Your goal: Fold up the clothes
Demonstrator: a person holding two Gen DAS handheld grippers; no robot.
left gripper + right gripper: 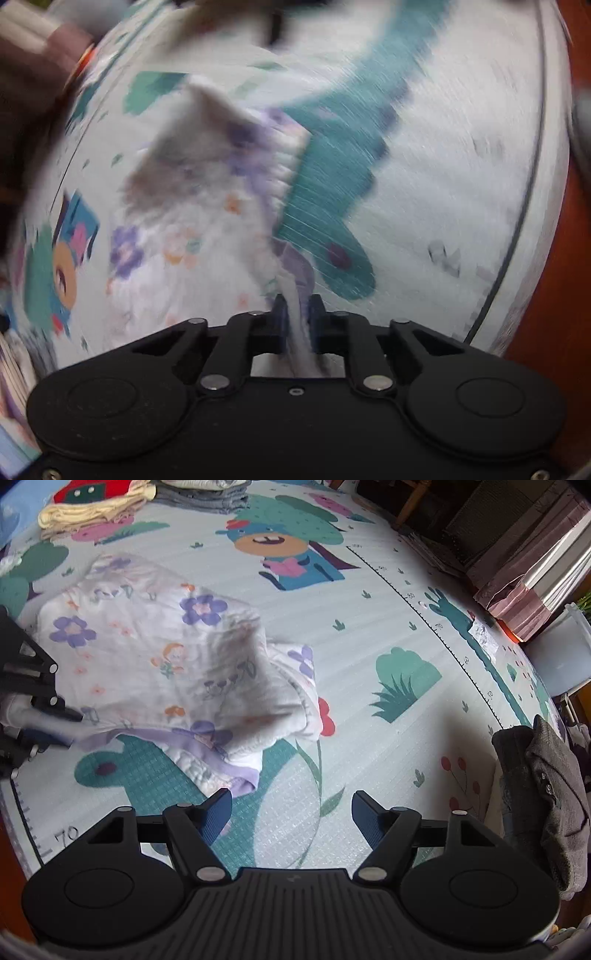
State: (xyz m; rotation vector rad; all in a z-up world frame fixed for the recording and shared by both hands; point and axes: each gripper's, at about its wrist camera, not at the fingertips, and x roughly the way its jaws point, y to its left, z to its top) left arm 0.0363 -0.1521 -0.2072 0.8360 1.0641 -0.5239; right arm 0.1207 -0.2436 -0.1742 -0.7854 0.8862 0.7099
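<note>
While the left gripper (297, 314) clamps the floral garment's (155, 657) hem, the right gripper (291, 812) gapes apart just below it.

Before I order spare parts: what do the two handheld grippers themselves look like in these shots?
Both match: the left gripper and right gripper have matte black bodies with two round raised discs, black linkage bars joined by silver rivets, and dark blue ribbed finger pads. The right body has a ridged centre panel. No cables, sleeves or hands show.
</note>
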